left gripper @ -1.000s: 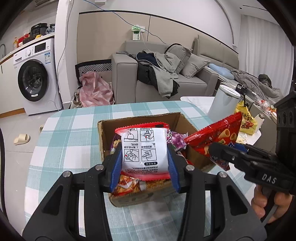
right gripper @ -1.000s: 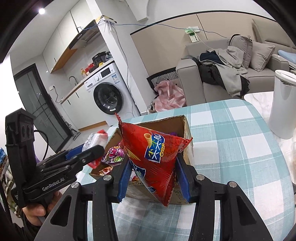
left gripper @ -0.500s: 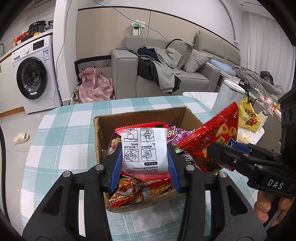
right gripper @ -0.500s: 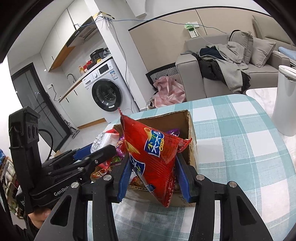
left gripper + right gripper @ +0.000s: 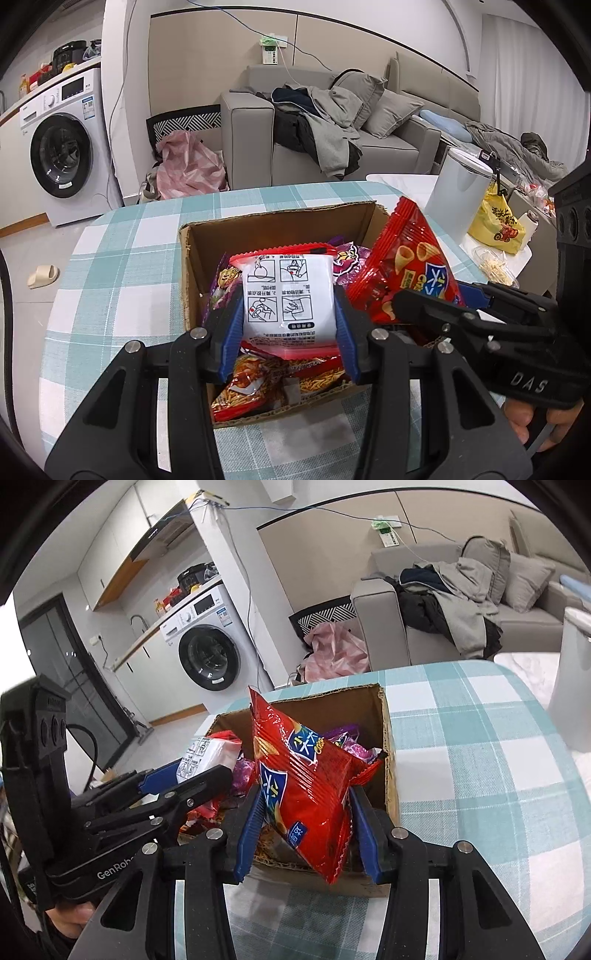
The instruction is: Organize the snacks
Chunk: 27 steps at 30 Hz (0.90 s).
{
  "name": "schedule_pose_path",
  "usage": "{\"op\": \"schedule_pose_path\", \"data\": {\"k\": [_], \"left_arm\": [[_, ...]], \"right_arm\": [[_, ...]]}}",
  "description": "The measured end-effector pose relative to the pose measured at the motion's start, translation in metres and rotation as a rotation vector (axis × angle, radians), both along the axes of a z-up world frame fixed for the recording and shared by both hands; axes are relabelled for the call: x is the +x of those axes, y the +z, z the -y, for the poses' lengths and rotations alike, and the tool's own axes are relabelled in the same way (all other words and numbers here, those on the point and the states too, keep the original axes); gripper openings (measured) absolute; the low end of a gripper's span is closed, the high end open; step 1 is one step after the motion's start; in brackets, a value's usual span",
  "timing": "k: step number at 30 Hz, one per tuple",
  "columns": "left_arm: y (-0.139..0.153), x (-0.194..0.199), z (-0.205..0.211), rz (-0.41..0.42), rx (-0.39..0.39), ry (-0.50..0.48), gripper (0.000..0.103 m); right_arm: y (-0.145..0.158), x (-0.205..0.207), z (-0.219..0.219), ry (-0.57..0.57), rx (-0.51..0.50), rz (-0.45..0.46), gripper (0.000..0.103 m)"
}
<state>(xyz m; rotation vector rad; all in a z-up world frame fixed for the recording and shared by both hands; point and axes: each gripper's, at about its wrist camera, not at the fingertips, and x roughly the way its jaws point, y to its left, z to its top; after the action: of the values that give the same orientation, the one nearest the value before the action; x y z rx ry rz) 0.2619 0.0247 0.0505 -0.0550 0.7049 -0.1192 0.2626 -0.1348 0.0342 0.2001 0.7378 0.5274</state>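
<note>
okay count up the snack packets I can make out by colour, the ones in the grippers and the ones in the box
White with red edge: 1, white packet in the left gripper
Red: 2, red chip bag in the right gripper; red noodle packet in the cardboard box
Purple: at least 1, purple packet
Total: at least 4

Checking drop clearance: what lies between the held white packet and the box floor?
Left wrist view: noodle snack bags lie under the white packet inside the cardboard box.

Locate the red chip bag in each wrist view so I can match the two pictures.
Left wrist: red chip bag right of centre, above the right gripper.
Right wrist: centre, clamped between the blue pads.
Shared landmark: cardboard box beneath it in both.
</note>
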Motion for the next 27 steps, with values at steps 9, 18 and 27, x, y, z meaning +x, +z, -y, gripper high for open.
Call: {"op": "schedule_pose_path", "data": {"k": [9,18,27], "left_arm": [[-0.003,0.005,0.006,-0.005,0.016,-0.022,0.042],[0.008,-0.016,0.003,0.004,-0.008,-0.02,0.072],[0.024,-0.056,-0.004,0.072,-0.04,-0.01,0.102]], "right_arm": [[0.002,-0.009,0.001,0.034,-0.001,0.013,0.053],[0.014,-0.028,0.02,0.009,0.003,0.06,0.082],[0.021,-0.047,0.034,0.005,-0.006,0.107,0.103]]}}
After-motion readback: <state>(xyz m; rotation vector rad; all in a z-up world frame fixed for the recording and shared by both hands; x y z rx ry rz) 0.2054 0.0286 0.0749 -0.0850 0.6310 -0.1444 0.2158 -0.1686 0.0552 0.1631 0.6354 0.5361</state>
